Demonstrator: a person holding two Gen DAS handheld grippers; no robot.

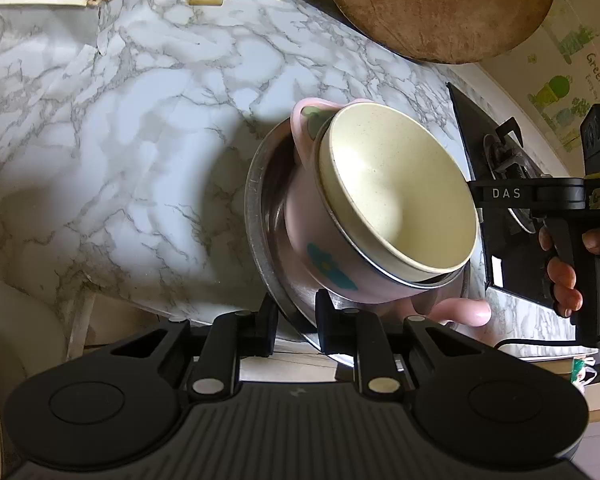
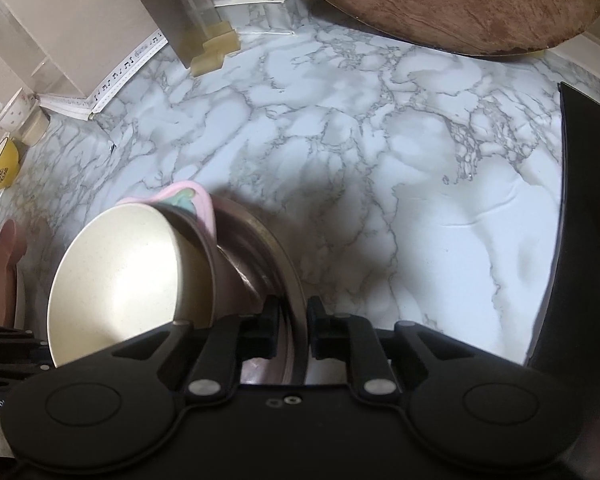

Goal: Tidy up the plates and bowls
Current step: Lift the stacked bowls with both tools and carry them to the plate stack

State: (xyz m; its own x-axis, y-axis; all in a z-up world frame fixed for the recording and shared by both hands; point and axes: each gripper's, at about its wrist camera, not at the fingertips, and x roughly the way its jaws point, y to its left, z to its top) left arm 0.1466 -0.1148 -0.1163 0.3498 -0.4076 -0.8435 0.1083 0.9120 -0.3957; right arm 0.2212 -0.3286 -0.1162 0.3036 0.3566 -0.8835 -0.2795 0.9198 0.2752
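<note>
Both grippers, left [image 1: 296,322] and right [image 2: 290,326], clamp opposite rims of a steel plate [image 1: 256,216] carrying a pink bowl [image 1: 320,240] and nested cream bowl [image 1: 396,192] above the marble counter [image 1: 120,120]; level lifting should prevent sliding.

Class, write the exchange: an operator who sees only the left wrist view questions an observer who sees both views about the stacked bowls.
Operator: My left gripper pinches the steel dish by its rim. Is my other tool gripping it too?
Observer: Yes. The right gripper is shut on that same rim.
Operator: Any more bowls on the counter?
Observer: A yellow bowl sits at the far left, with a white spotted cup behind it.
</note>
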